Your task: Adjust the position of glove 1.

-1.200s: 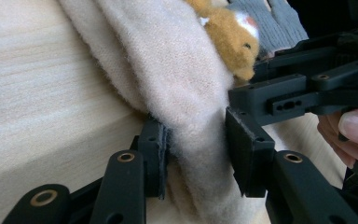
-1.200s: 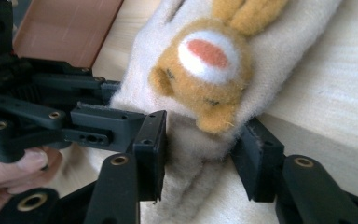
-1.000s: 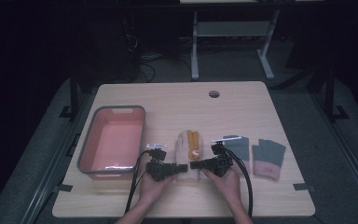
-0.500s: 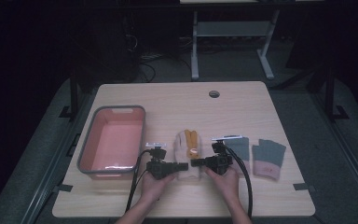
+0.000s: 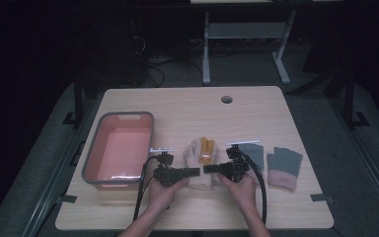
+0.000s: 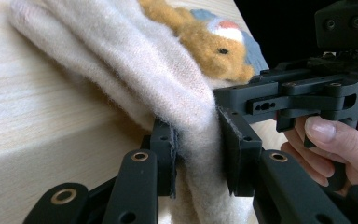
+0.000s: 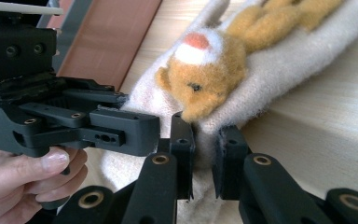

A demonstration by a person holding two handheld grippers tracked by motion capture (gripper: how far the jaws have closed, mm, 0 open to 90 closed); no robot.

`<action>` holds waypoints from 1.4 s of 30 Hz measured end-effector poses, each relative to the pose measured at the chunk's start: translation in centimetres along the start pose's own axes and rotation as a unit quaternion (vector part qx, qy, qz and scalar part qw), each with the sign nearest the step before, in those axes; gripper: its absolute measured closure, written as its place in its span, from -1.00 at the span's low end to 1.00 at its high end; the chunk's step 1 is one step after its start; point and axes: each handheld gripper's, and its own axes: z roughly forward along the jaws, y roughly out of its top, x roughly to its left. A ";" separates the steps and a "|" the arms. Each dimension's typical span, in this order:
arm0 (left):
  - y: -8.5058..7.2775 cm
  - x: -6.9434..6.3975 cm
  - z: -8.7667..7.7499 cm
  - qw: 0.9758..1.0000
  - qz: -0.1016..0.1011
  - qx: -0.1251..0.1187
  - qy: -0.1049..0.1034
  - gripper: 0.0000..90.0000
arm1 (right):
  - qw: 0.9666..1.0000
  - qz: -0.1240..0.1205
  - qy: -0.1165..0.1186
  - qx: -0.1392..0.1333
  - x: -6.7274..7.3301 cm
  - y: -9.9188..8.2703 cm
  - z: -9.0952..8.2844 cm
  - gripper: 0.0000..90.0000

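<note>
Little has changed: both claws, left and right, still pinch the cream mitten on the counter, barely shifted.

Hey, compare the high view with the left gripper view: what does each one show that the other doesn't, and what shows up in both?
High view alone: the pink tub at the left and two grey gloves at the right.

Left gripper view alone: the left gripper close up, its jaws pinching a fold of the cream mitten, and the toy's black eye.

Both: the mitten with its orange plush animal, the right gripper in the person's hand, the wooden table.
</note>
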 end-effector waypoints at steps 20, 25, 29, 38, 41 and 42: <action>1.6 -1.7 -1.5 0.999 0.021 -0.014 -0.030 0.54 | 1.000 -0.023 0.012 -0.011 1.9 1.3 -2.2 0.80; 2.0 -2.2 -2.0 0.999 0.030 -0.017 -0.031 0.54 | 0.999 -0.029 0.016 -0.017 2.4 1.7 -2.8 0.80; 2.3 -2.4 -2.3 0.999 0.037 -0.022 -0.033 0.54 | 0.999 -0.034 0.016 -0.019 2.8 2.0 -3.0 0.80; 3.1 -2.8 -2.7 0.998 0.043 -0.028 -0.037 0.54 | 0.999 -0.037 0.017 -0.023 3.4 2.8 -3.5 0.81; 3.3 -2.7 -2.7 0.998 0.043 -0.031 -0.037 0.54 | 0.999 -0.039 0.014 -0.022 3.5 3.1 -3.6 0.81; 3.3 -2.7 -2.7 0.998 0.044 -0.030 -0.037 0.54 | 0.999 -0.039 0.013 -0.021 3.6 3.2 -3.6 0.81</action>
